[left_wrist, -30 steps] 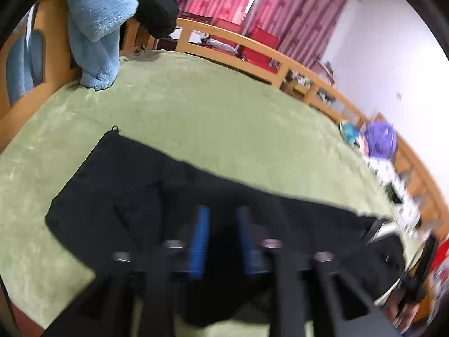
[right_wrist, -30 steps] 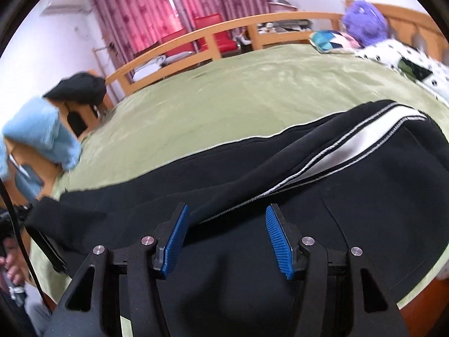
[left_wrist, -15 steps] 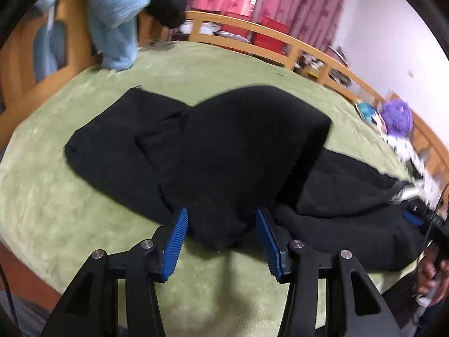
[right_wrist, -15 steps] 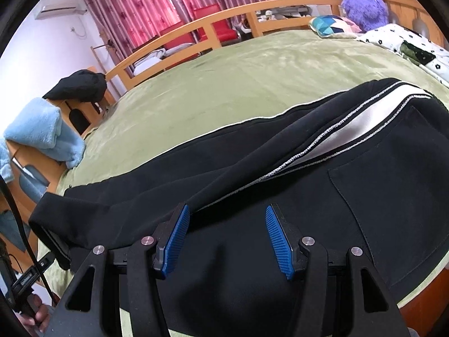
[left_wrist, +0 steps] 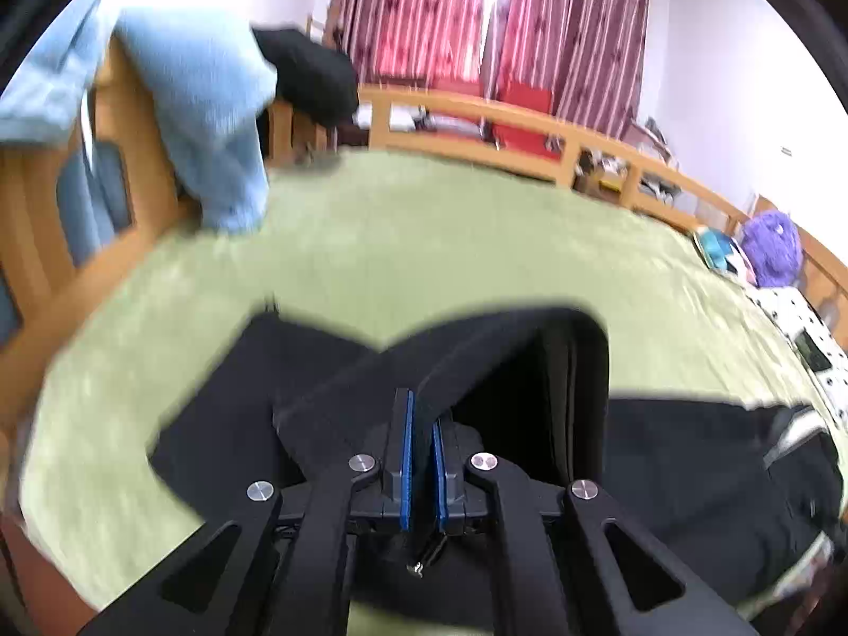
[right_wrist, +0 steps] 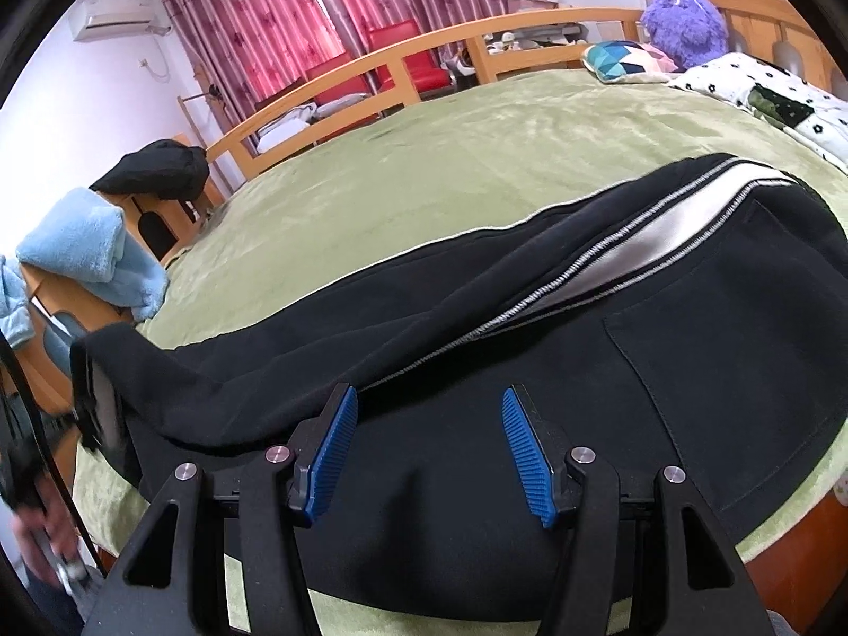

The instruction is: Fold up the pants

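Black pants (left_wrist: 530, 371) now pinched in left gripper (left_wrist: 422, 434), whose jaws just closed; right gripper (right_wrist: 426, 413) half open, empty.

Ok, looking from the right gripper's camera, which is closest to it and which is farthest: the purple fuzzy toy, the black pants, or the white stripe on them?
1. Black pants, right under the right gripper.
2. White stripe, farther up, to the right.
3. Purple fuzzy toy, far corner by the headboard.
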Action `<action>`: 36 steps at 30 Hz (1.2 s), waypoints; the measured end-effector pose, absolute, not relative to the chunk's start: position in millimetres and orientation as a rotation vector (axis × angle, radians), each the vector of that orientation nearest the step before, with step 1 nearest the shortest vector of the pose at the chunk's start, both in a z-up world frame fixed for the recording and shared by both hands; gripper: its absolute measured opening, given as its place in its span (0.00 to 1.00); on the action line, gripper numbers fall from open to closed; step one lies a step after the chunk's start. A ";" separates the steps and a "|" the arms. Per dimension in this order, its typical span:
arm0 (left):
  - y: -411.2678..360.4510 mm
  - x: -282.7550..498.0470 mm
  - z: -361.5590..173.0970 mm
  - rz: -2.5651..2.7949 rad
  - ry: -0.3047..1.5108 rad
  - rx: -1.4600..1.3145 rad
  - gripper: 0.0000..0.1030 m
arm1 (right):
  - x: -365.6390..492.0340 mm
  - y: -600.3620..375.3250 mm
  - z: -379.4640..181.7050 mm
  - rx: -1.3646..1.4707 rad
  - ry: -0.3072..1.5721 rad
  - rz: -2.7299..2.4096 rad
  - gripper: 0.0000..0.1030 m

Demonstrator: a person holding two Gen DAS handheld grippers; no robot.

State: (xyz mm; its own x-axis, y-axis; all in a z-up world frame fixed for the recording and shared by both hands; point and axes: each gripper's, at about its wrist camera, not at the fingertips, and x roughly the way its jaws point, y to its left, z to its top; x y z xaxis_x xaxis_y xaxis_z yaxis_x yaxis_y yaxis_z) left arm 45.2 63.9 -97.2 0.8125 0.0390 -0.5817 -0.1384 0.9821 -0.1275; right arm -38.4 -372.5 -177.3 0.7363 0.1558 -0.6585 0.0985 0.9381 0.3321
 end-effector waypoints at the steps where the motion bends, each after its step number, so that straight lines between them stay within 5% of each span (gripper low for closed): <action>1: 65.5 53.2 -90.9 0.102 0.595 -0.170 0.07 | -38.7 -373.4 -177.5 0.366 0.750 0.032 0.55; 9: 43.0 154.4 -86.2 0.102 0.648 -0.116 0.11 | -40.4 -374.3 -177.4 0.390 0.759 0.012 0.56; 11: 35.9 162.4 -90.6 0.058 0.680 -0.122 0.36 | -39.5 -371.5 -177.1 0.393 0.760 0.008 0.56; 12: 35.2 162.3 -92.2 0.042 0.679 -0.132 0.63 | -38.8 -369.1 -176.9 0.391 0.761 0.006 0.56; 13: 35.2 160.6 -92.5 0.040 0.664 -0.139 0.77 | -37.3 -366.4 -176.9 0.385 0.764 0.006 0.56; 24: 118.6 119.2 -147.5 0.034 0.786 -0.294 0.75 | -23.2 -339.4 -184.1 0.207 0.805 -0.031 0.56; 33: 148.5 159.9 -197.5 0.102 0.854 -0.478 0.73 | -16.4 -331.5 -185.0 0.184 0.811 -0.044 0.56; 35: 151.4 171.3 -208.0 0.129 0.881 -0.502 0.55 | -13.9 -331.2 -185.9 0.174 0.815 -0.050 0.56; 36: 154.3 176.9 -214.1 0.129 0.895 -0.534 0.34 | -12.5 -331.2 -186.4 0.172 0.816 -0.055 0.56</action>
State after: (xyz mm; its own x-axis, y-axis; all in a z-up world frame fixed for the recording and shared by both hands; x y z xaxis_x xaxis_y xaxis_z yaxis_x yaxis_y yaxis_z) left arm 176.9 154.3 -214.1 0.6277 -0.1110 -0.7705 -0.3247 0.8622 -0.3888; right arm -12.5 -331.2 -186.4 0.6845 0.0175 -0.7288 0.1150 0.9846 0.1317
